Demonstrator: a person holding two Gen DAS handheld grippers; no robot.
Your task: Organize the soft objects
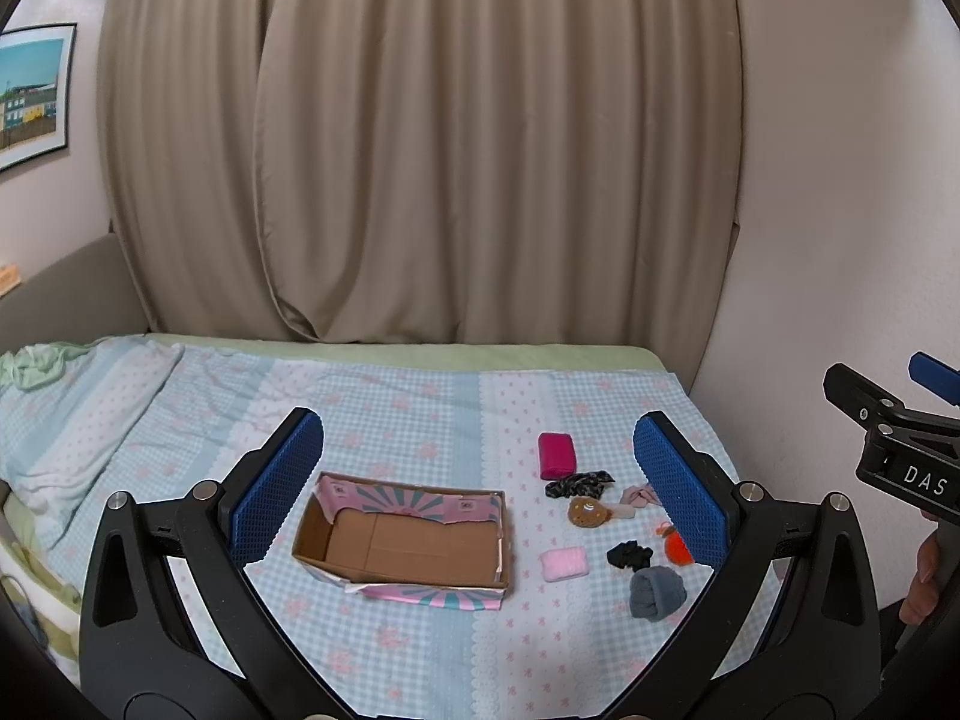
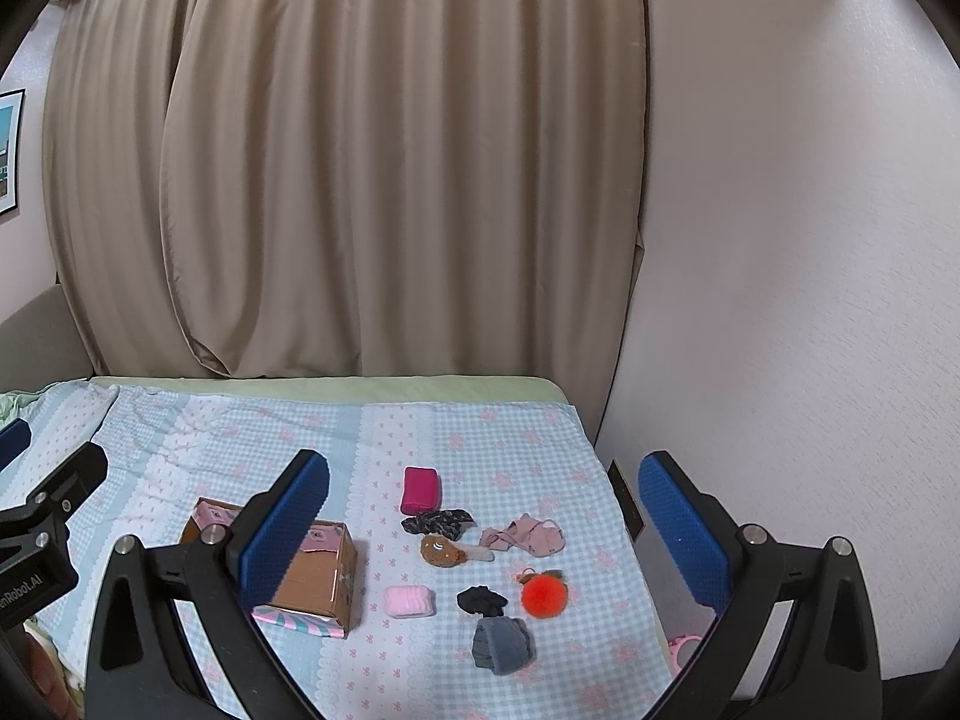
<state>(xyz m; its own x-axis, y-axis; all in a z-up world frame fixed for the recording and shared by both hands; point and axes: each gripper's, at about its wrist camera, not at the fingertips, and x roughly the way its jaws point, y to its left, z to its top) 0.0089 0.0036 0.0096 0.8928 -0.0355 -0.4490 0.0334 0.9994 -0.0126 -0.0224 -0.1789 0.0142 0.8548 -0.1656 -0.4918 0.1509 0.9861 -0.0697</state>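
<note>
An open cardboard box [image 1: 414,540] [image 2: 318,576] with pink and teal wrapping lies empty on the bed. To its right lie several soft items: a magenta roll [image 1: 557,455] [image 2: 420,489], a dark patterned scrunchie [image 1: 579,483] [image 2: 438,522], a brown plush [image 1: 588,511] [image 2: 441,551], a pink cloth [image 2: 525,535], a light pink roll [image 1: 563,564] [image 2: 409,601], a black scrunchie [image 1: 629,555] [image 2: 482,600], an orange pompom [image 1: 678,546] [image 2: 543,595] and a grey roll [image 1: 657,591] [image 2: 503,645]. My left gripper [image 1: 480,486] and right gripper [image 2: 483,534] hover open above the bed, holding nothing.
The bed [image 1: 384,402] carries a blue checked sheet with pink flowers. Beige curtains [image 1: 420,150] hang behind it and a white wall [image 2: 780,300] borders its right edge. A crumpled green cloth [image 1: 36,366] lies at the far left. A pink object [image 2: 684,651] sits on the floor by the bed.
</note>
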